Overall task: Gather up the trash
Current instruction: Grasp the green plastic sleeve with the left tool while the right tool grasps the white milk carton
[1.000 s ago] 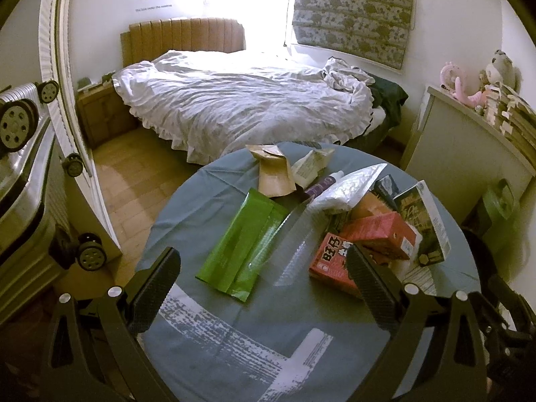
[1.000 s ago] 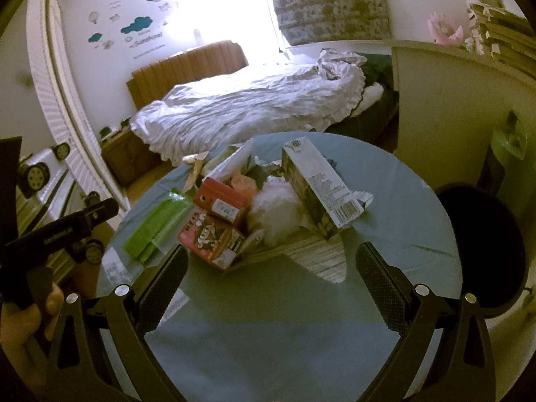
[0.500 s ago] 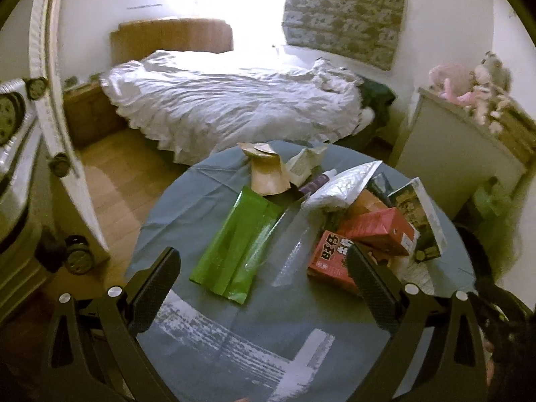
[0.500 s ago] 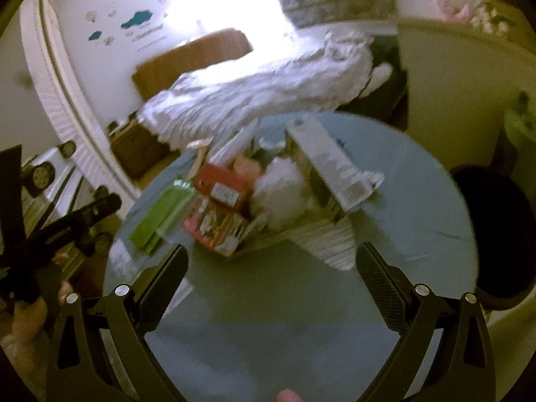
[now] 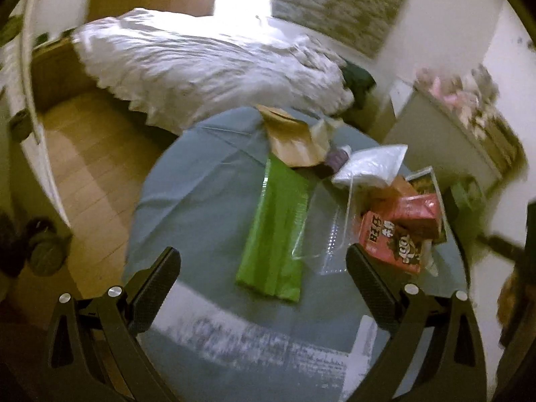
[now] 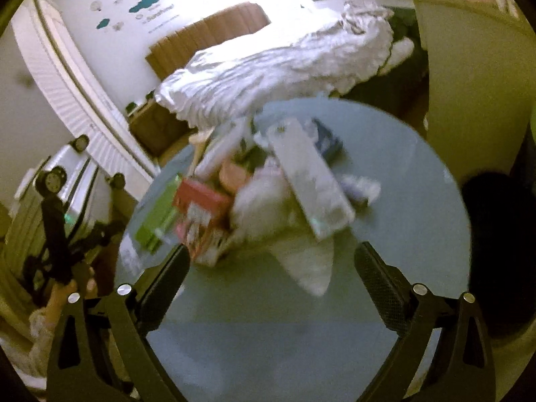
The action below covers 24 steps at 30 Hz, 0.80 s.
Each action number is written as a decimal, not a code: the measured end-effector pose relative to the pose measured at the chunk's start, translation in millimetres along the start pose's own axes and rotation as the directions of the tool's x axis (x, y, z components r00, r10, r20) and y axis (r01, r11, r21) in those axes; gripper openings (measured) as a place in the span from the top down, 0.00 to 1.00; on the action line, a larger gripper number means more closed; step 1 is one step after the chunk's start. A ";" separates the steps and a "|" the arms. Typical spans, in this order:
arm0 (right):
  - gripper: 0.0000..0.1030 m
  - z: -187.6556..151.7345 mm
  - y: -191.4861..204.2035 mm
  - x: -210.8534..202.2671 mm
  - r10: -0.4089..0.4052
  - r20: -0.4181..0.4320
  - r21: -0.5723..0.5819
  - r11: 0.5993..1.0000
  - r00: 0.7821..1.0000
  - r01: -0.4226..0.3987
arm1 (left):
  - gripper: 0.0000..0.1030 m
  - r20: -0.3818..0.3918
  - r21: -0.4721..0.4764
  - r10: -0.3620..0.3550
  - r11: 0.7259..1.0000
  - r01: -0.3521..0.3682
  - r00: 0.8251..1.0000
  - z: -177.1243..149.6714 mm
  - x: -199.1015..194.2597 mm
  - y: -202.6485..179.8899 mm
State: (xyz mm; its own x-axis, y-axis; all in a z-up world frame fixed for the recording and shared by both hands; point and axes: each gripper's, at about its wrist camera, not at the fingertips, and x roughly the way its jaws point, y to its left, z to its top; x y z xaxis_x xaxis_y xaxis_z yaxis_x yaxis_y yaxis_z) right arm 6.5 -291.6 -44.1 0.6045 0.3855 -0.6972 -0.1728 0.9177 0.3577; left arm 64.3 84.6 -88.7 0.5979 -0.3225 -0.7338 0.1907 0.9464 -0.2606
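We hold both tools above the round table (image 5: 201,181), nothing taken yet. Our left gripper (image 5: 263,274) has its jaws spread wide and empty, framing the green wrapper (image 5: 278,227) at centre frame — likely the first pick. Our right gripper (image 6: 271,269) is likewise spread and empty, low in its frame. The trash sits heaped mid-table: a red carton (image 5: 392,241) right of centre, a tall white carton (image 6: 311,181) leaning on the pile — both views are blurred.
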 end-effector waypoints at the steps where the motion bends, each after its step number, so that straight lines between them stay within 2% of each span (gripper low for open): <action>1: 0.11 6.8 0.7 2.1 -0.011 0.010 -0.021 1.000 1.000 0.011 | 0.06 -0.009 0.025 -0.001 1.000 0.002 1.000 2.7 5.5 -2.1; 3: 0.15 20.5 0.6 9.5 -0.030 0.021 -0.059 0.998 0.999 0.031 | 0.09 -0.032 0.053 -0.003 0.999 0.005 0.999 11.5 19.2 -2.7; 5: 0.20 32.0 -0.5 20.2 -0.033 0.020 -0.078 0.996 0.999 0.034 | 0.21 -0.075 0.032 -0.024 0.999 0.026 0.997 18.3 33.0 3.5; 6: 0.23 36.8 -1.3 25.1 -0.040 0.015 -0.086 0.995 0.999 0.041 | 0.34 -0.113 0.011 -0.045 0.999 0.047 0.993 22.7 43.8 7.2; 7: 0.29 42.6 -1.7 31.6 -0.051 0.007 -0.099 0.994 0.999 0.051 | 0.41 -0.134 0.000 -0.053 0.999 0.053 0.990 24.1 49.9 8.5; 8: 0.32 48.6 -1.5 39.2 -0.065 0.000 -0.118 0.991 0.998 0.065 | 0.43 -0.151 -0.005 -0.051 0.999 0.051 0.987 24.9 55.8 9.0; 11: 0.33 58.0 -2.5 59.1 -0.097 -0.021 -0.157 0.983 0.995 0.092 | 0.45 -0.172 0.031 -0.028 0.999 0.034 0.985 26.8 68.7 3.2; 13: 0.33 62.0 -7.4 77.3 -0.108 -0.068 -0.156 0.983 0.992 0.096 | 0.50 -0.181 0.063 -0.037 0.997 0.049 0.983 25.9 72.1 -4.7; 14: 0.36 63.4 -11.3 86.1 -0.110 -0.099 -0.152 0.984 0.989 0.095 | 0.50 -0.176 0.072 -0.038 0.996 0.051 0.984 25.2 72.7 -7.2; 15: 0.41 62.1 -10.7 90.6 -0.113 -0.115 -0.151 0.984 0.987 0.095 | 0.57 -0.176 0.068 -0.054 0.995 0.067 0.983 24.4 73.0 -8.3; 16: 0.53 61.1 -11.7 94.9 -0.118 -0.133 -0.153 0.984 0.984 0.097 | 0.64 -0.173 0.054 -0.069 0.995 0.080 0.982 24.0 73.8 -8.3; 18: 0.55 57.5 -9.6 93.2 -0.120 -0.120 -0.155 0.983 0.985 0.101 | 0.78 -0.167 0.036 -0.046 0.998 0.053 0.985 22.7 73.9 -5.3; 20: 0.56 52.2 -4.5 84.6 -0.108 -0.098 -0.153 0.984 0.989 0.093 | 0.84 -0.160 0.012 -0.060 0.998 0.063 0.985 21.3 70.9 -3.4; 24: 0.57 42.4 4.3 41.4 -0.022 0.002 -0.110 0.994 1.000 0.022 | 0.90 -0.113 0.000 -0.067 0.998 0.067 0.991 18.8 53.1 -5.6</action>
State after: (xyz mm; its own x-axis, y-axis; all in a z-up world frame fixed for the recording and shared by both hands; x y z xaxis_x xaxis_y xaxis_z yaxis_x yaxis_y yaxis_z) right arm 63.8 -275.8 -45.2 0.6096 0.3654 -0.7035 -0.2439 0.9308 0.2721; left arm 109.7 62.5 -114.4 0.4925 -0.3845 -0.7808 0.2300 0.9227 -0.3093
